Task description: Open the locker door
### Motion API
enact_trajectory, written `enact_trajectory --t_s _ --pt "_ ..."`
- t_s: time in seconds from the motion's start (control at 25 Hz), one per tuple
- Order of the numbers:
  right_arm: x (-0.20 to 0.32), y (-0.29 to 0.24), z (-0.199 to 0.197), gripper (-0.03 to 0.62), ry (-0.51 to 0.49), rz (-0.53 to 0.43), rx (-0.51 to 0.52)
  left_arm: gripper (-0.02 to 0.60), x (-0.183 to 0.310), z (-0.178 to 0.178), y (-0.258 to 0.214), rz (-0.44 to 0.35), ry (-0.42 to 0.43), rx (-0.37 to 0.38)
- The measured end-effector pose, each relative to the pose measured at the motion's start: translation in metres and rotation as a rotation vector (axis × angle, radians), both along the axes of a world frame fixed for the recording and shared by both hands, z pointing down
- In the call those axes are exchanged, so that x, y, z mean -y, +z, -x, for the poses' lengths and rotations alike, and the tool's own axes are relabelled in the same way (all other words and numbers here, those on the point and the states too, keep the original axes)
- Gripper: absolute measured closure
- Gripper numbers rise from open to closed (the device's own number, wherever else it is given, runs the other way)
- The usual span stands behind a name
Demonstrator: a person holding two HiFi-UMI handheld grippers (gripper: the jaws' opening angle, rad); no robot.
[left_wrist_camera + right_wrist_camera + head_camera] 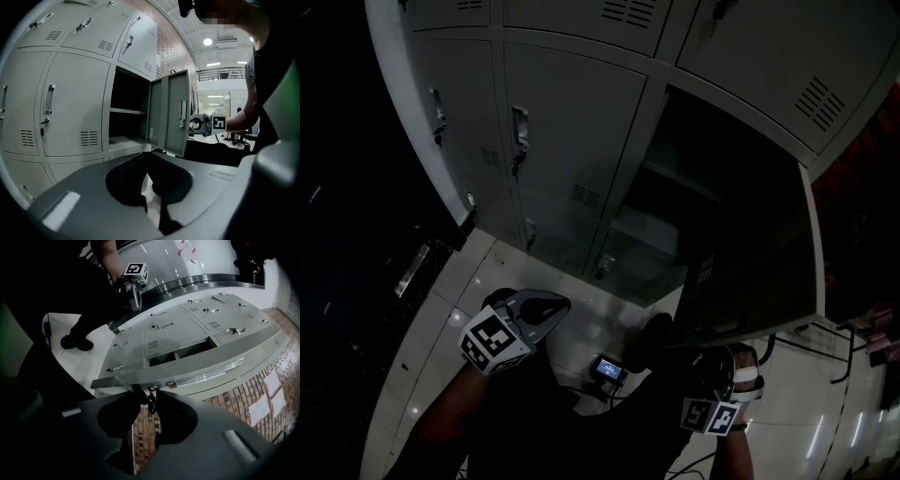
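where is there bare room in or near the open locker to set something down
Free: the shelf inside the open locker and the compartment floor under it, both bare. Also the floor tiles in front of the closed lockers. Crowded: around the person's feet, where a small screen device and cables lie.

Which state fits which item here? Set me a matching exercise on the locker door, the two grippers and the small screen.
Things:
1. locker door
2. left gripper
3. right gripper
4. small screen

States:
A. lit, lying on the floor
B. swung open
C. jaws apart, at the door's edge
D. held back from the lockers, nothing between its jaws

Pairs: 1-B, 2-D, 3-C, 4-A
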State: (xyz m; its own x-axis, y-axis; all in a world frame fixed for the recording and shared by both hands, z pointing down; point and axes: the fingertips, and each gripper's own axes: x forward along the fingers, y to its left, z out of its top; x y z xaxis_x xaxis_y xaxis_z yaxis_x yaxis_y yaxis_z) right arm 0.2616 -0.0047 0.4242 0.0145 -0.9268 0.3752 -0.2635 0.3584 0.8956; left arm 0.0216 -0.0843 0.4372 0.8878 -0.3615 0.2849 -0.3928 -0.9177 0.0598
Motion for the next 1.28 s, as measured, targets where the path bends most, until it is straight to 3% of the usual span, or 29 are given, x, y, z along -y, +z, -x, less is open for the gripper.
enact_trajectory --t_s 0.08,0.16,0.28,0.4,0.48,0.64,0.76,0.96,1.28 --pt "-0.01 0.001 0.001 0.476 0.008 0.016 0.039 0.571 0.0 -0.001 0.001 0.002 0.002 0.006" --pt "-0.023 -0.003 0.006 0.465 0.029 0.029 0.153 0.571 -0.001 -0.001 0.001 0.002 0.004 0.008" --pt "-0.039 -0.013 0.014 0.483 0.056 0.048 0.391 0.571 0.0 -0.002 0.0 0.0 0.004 0.01" --pt "-0.043 -0.028 0.033 0.578 0.011 0.052 0.664 0.571 0.0 -0.002 0.001 -0.001 0.003 0.012" --pt "-0.04 -0.034 0.047 0.592 -0.017 0.066 0.86 0.571 -0.001 -0.002 0.001 0.001 0.003 0.012" --pt "-0.029 -0.032 0.067 0.592 -0.038 0.139 1.072 0.571 -0.001 -0.002 0.0 -0.001 0.002 0.011" --pt "-0.017 -0.03 0.081 0.592 -0.053 0.191 1.133 0.571 -0.001 -0.001 0.0 0.0 0.001 0.01" --pt "-0.003 -0.034 0.105 0.594 -0.109 0.227 1.145 0.571 0.0 -0.002 0.0 0.0 0.002 0.01" --pt "0.004 -0.028 0.104 0.594 -0.092 0.241 1.186 0.571 0.0 -0.001 0.0 0.002 0.003 0.01"
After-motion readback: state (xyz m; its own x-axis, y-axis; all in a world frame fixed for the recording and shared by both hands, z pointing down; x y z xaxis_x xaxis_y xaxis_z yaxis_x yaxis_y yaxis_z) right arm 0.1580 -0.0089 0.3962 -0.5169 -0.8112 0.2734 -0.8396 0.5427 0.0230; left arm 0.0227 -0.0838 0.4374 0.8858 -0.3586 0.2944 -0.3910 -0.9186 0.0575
